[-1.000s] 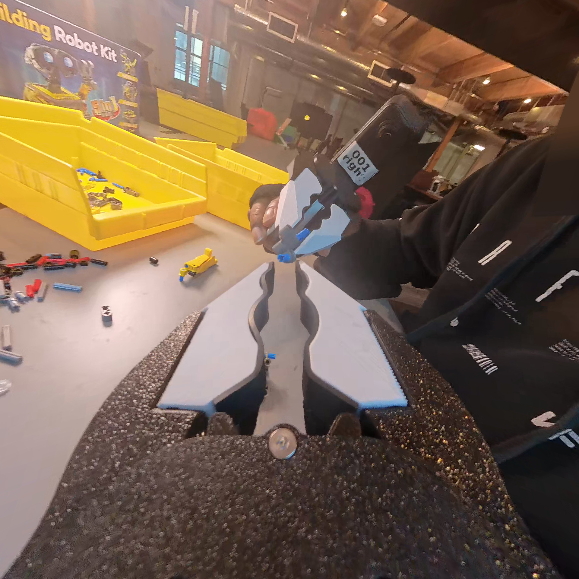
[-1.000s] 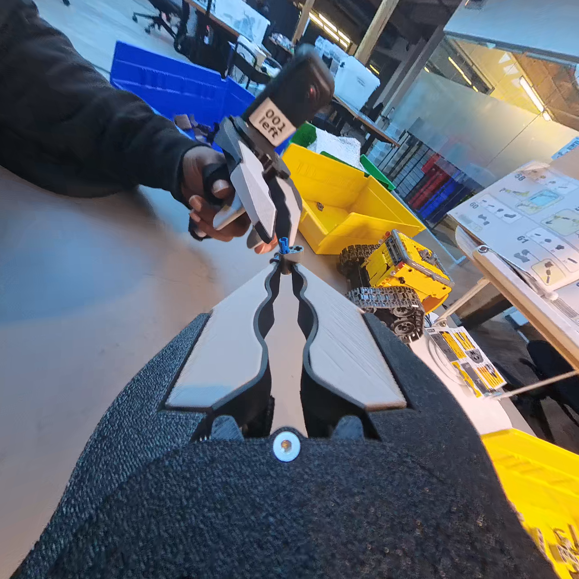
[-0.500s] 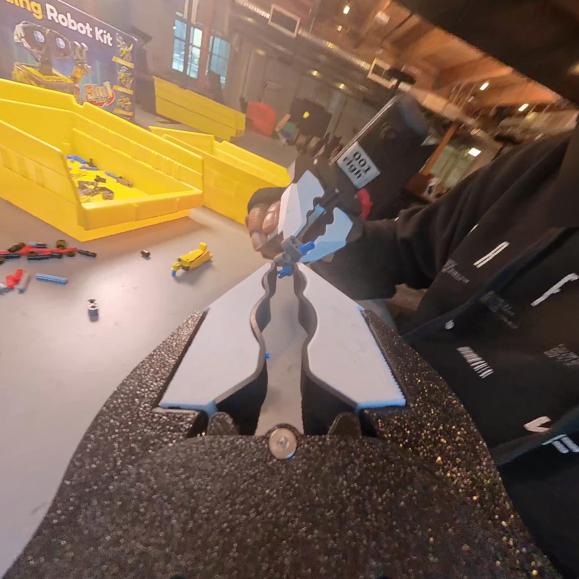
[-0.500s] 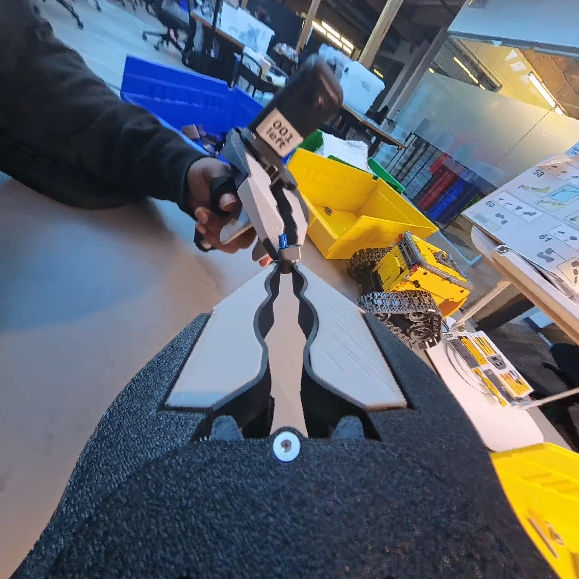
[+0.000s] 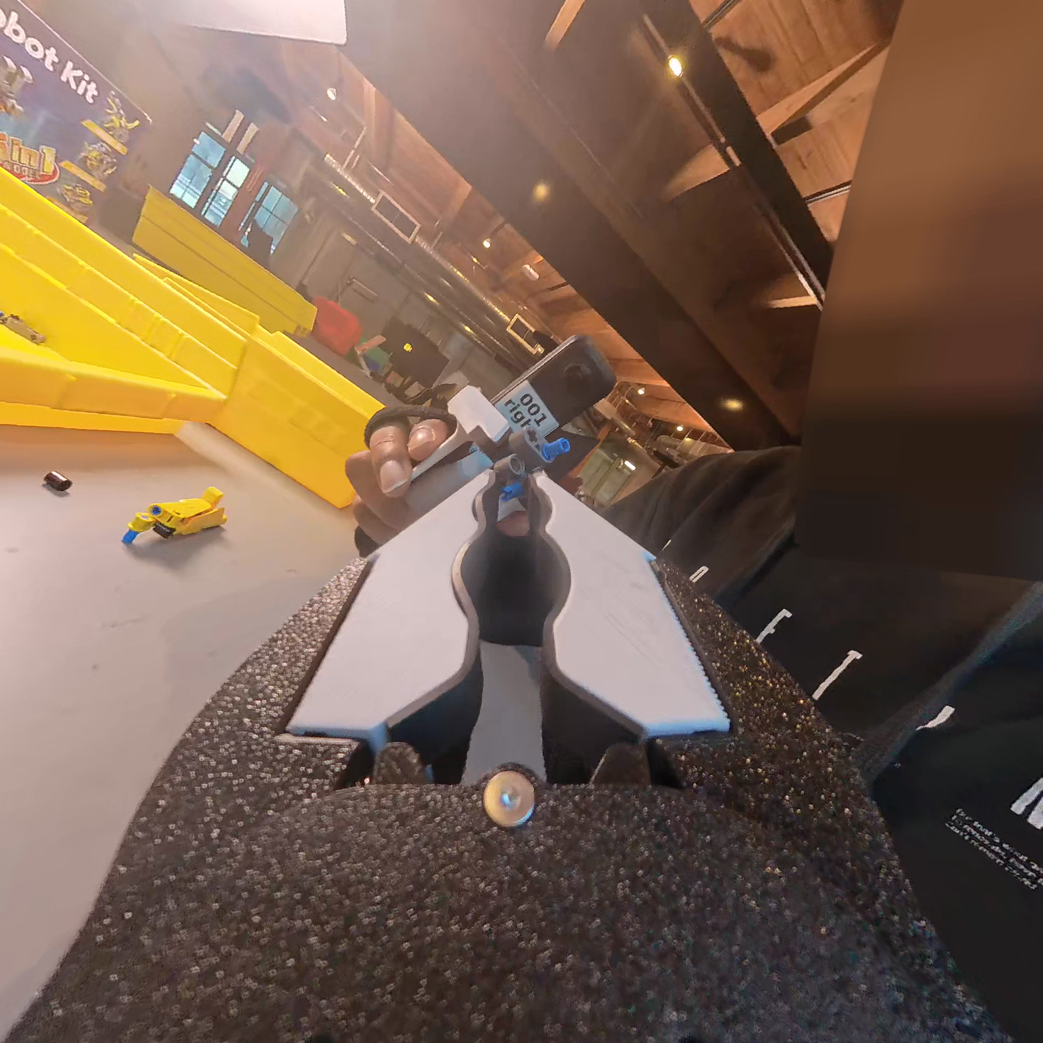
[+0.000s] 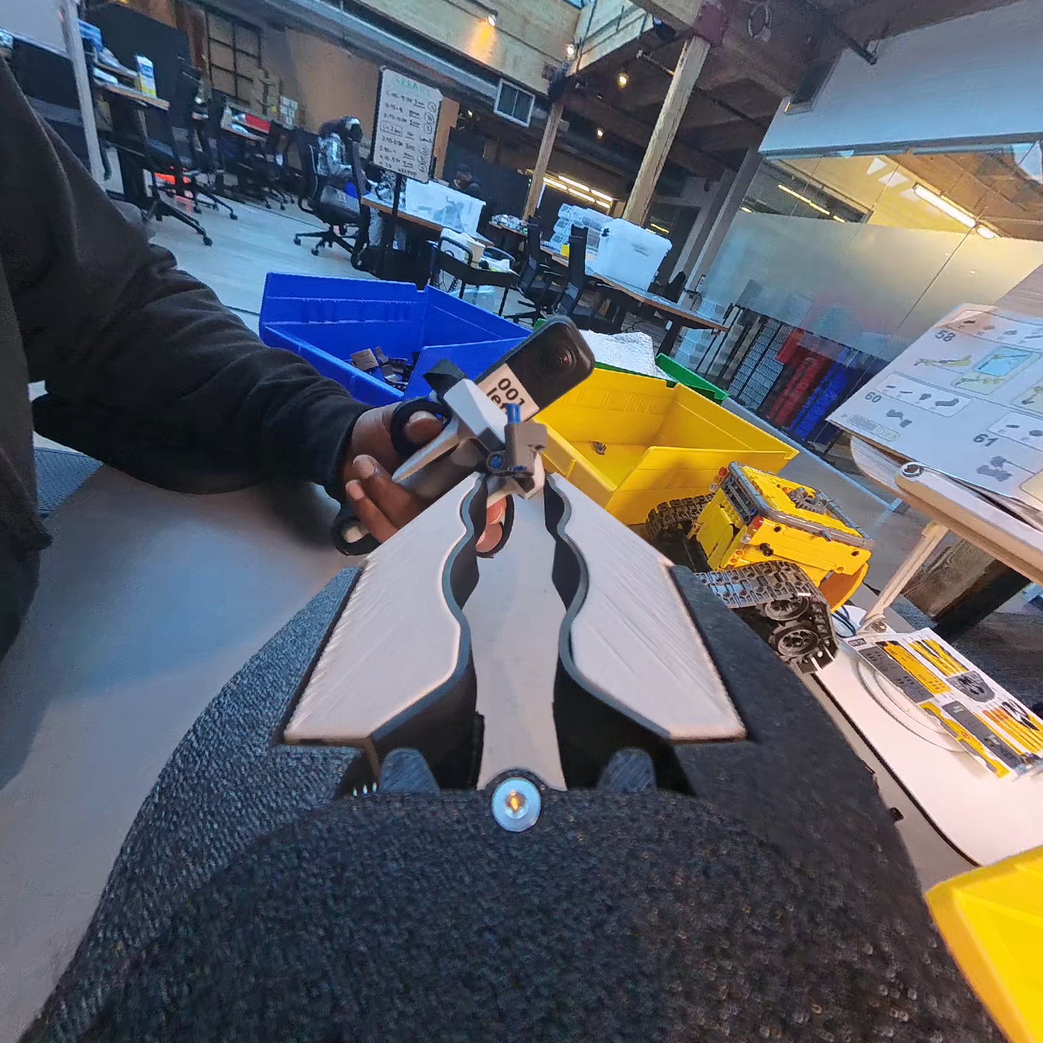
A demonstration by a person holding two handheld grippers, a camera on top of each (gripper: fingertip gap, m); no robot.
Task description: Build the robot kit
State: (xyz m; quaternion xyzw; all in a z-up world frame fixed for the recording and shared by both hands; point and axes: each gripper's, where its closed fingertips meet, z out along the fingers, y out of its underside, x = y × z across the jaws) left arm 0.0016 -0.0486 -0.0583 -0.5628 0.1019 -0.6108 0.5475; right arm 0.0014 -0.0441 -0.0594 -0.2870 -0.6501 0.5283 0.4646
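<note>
A small grey connector piece with blue pins [image 5: 518, 464] is held in the air between both grippers. My left gripper [image 5: 511, 484] is shut on its lower blue pin. My right gripper [image 6: 512, 482] has the same piece [image 6: 524, 448] between its tips, jaws a little apart and closed against its sides. In the left wrist view, the right gripper [image 5: 480, 446] faces me, held by a hand [image 5: 389, 468]. In the right wrist view, the left gripper [image 6: 480, 457] comes in from the left. Both are above the grey table [image 5: 113, 621].
Yellow bins [image 5: 293, 406], a small yellow assembly [image 5: 180, 516] and a loose black part [image 5: 56, 481] lie to the left. To the right are a blue bin [image 6: 361, 321], a yellow bin [image 6: 649, 451], a yellow tracked model [image 6: 779, 536], an instruction booklet [image 6: 959, 395] and a sticker sheet [image 6: 948, 694]. The tips of both grippers are at nearly the same place.
Both grippers have risen and tilted upward. My left gripper has closed onto the piece's blue pin. My right gripper's jaws stand slightly wider around the piece.
</note>
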